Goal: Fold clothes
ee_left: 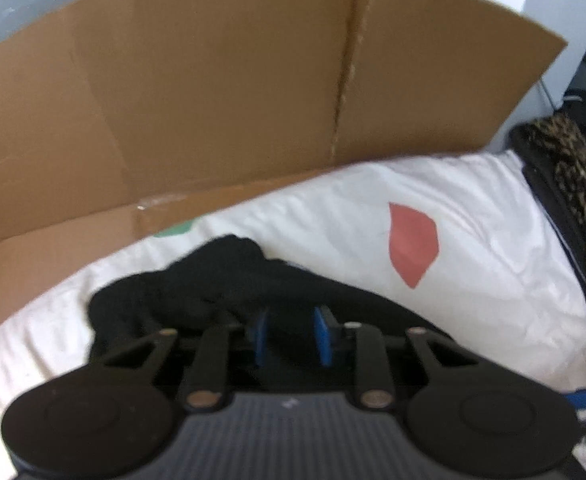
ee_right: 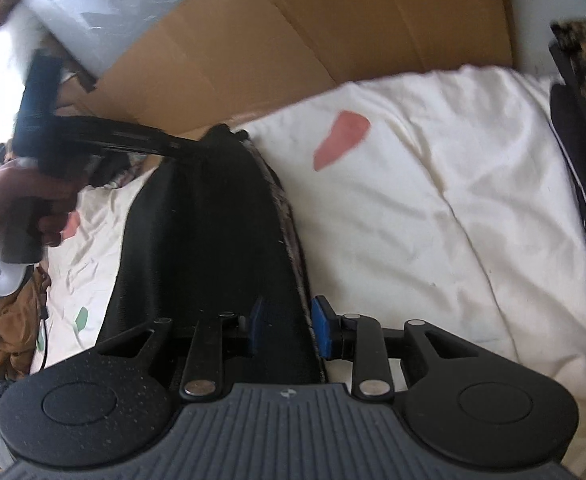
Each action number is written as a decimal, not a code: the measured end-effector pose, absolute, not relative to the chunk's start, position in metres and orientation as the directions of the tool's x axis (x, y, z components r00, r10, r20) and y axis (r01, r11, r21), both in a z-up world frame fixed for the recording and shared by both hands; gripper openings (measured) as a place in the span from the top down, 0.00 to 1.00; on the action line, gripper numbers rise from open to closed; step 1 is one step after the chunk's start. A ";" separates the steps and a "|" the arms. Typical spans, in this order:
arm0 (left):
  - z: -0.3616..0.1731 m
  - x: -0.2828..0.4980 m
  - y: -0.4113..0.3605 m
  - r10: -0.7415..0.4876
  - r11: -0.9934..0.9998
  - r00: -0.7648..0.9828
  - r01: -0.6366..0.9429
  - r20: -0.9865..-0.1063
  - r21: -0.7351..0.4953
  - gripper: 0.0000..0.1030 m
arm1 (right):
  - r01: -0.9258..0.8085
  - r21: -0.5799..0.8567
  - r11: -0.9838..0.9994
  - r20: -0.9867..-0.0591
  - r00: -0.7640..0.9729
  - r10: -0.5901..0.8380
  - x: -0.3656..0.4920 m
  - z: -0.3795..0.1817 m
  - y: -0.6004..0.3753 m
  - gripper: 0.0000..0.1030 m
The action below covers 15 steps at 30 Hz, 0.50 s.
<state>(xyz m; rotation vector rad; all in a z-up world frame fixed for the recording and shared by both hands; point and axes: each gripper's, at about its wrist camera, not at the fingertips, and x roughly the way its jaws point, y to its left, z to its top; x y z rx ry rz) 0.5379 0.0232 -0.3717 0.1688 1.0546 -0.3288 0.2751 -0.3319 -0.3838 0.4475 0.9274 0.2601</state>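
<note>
Left tongs (ee_left: 292,336), right tongs (ee_right: 289,330) both clamped on black garment (ee_right: 209,220), stretched between; no readable writing.

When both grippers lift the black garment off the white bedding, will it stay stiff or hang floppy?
Likely floppy: the black garment sags between the left gripper and right gripper. Probably light, since it bunches softly. It seems unlikely to slip.

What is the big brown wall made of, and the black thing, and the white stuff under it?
The brown wall looks like cardboard: matte, with fold creases and a torn seam. The black garment seems a soft, dull knit fabric, since it bunches and drapes. The white sheet is probably cotton-like cloth, wrinkled and matte.
</note>
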 end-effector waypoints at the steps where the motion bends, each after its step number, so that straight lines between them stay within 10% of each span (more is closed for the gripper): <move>1: -0.378 0.540 0.021 -0.178 0.940 0.446 0.341 -0.877 -0.017 0.74 | -0.034 0.478 0.878 -0.711 0.573 0.409 0.275 -0.384 -0.330 0.73; 12: -0.398 0.541 0.019 -0.131 0.953 0.439 0.302 -0.889 0.009 0.75 | 0.019 0.430 0.903 -0.793 0.486 0.367 0.280 -0.416 -0.313 0.78; 15: -0.382 0.535 0.031 -0.165 0.957 0.459 0.288 -0.873 -0.029 0.60 | 0.029 0.475 0.880 -0.765 0.507 0.397 0.275 -0.407 -0.321 0.79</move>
